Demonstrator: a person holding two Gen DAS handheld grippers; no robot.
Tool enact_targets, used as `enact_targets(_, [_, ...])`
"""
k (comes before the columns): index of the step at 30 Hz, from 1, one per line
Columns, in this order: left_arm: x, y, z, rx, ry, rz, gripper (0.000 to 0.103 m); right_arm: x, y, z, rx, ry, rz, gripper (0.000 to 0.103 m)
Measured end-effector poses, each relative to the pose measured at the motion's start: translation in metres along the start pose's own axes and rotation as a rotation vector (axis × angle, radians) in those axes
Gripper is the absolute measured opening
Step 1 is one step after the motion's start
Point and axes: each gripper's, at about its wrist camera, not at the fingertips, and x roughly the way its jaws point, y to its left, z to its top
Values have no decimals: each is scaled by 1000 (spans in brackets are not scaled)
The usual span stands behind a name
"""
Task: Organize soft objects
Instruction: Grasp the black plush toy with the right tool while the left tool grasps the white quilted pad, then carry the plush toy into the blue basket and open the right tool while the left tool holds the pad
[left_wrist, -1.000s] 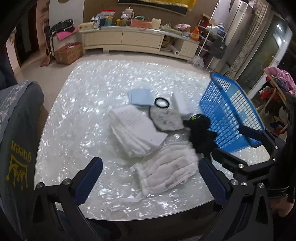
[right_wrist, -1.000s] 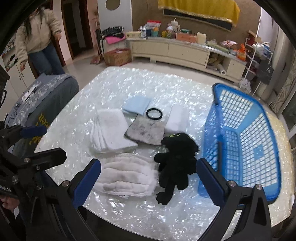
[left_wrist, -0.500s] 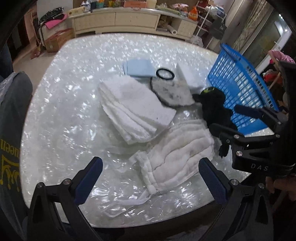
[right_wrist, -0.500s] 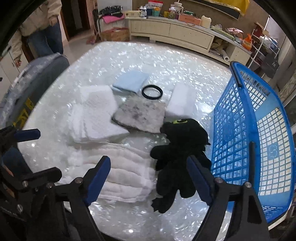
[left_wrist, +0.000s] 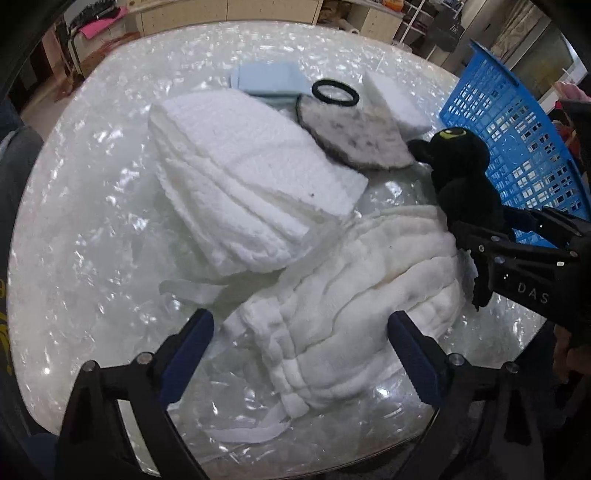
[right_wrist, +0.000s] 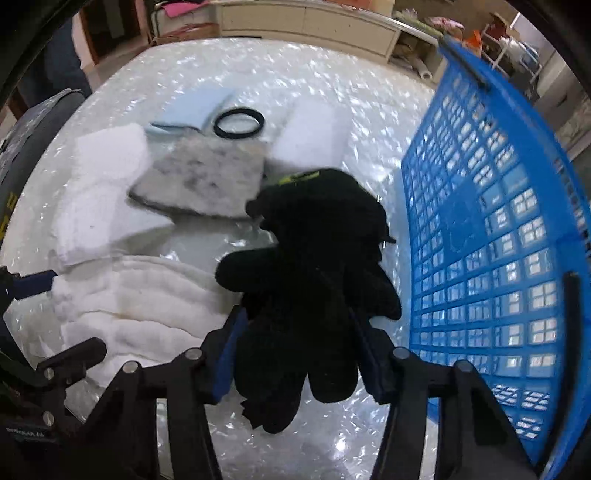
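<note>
Your right tool (right_wrist: 297, 354) pinched the black plush toy (right_wrist: 317, 258) at its squashy, light midsection near the bench's basket-side edge, while your left tool (left_wrist: 301, 354) gaped over the limp white cloth (left_wrist: 354, 295).

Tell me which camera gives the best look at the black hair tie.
The left wrist view: the black hair tie appears sharp and whole, lying partly on the grey cloth beside the light blue cloth. The right wrist view also shows the whole ring, but blurred by motion.
</note>
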Motion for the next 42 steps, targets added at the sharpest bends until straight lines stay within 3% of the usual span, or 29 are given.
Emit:
enact_targets(2, [3, -4, 0, 21, 6, 20, 92, 5, -4, -2, 13, 16, 4, 51])
enact_targets(5, [4, -9, 2, 42, 5, 47, 74, 10, -8, -4, 21, 22, 14, 50])
enact_targets(7, [1, -14, 4, 48, 11, 18, 46, 14, -10, -5, 28, 26, 18, 48])
enact_targets(10, [1, -19, 4, 50, 25, 0, 32, 15, -13, -7, 40, 18, 31, 46])
enact_targets(13, [0, -20, 2, 31, 29, -26, 25, 9, -16, -10, 49, 8, 53, 44])
enact_targets(29, [-96, -18, -17, -2, -152, -38, 24, -65, -12, -25, 7, -82, 72, 43])
enact_targets(34, [-123, -34, -11, 34, -208, -39, 24, -104, -2, -33, -24, -128, 59, 43])
enact_targets(42, [-144, -67, 10, 112, -266, -55, 24, -164, -30, -34, -18, -224, 51, 43])
